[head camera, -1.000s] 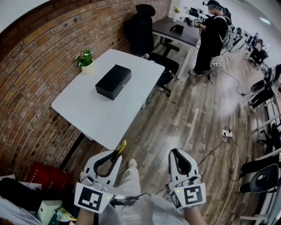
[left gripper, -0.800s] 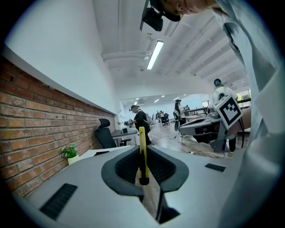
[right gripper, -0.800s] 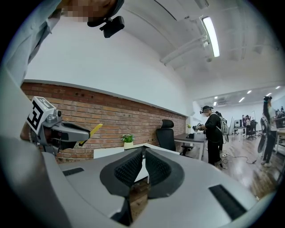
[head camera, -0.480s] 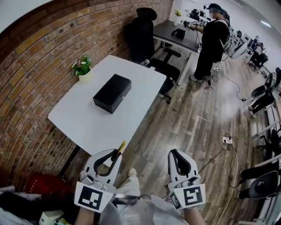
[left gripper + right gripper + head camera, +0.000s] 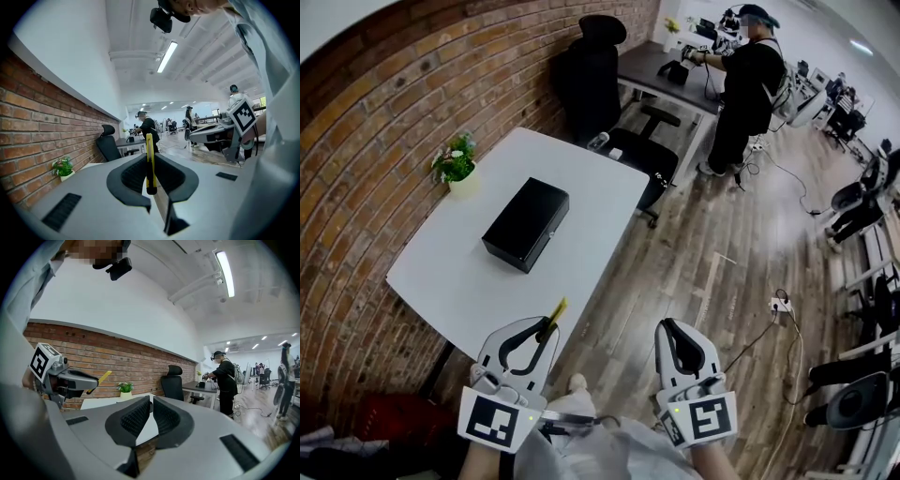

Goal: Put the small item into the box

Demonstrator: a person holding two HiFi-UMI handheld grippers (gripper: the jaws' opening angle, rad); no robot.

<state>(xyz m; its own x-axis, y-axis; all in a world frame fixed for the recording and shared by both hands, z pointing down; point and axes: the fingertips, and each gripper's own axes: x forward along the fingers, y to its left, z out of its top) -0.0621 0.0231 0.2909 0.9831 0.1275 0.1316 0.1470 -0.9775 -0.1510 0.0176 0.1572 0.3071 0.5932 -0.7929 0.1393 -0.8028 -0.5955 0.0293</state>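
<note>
**Yellow item gripped, box closed on the table**

The black box (image 5: 526,224) lies closed on the white table (image 5: 591,187), left of centre. At the bottom edge, the left gripper (image 5: 546,330) clamps a thin yellow item (image 5: 149,159) upright, and the right gripper (image 5: 667,330) is pressed together on nothing. Since a second ago, table and box sit lower and further left in the frame.

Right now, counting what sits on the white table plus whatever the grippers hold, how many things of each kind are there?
black box: 1
potted plant: 1
yellow item, clamped in the left gripper: 1
Total: 3
</note>
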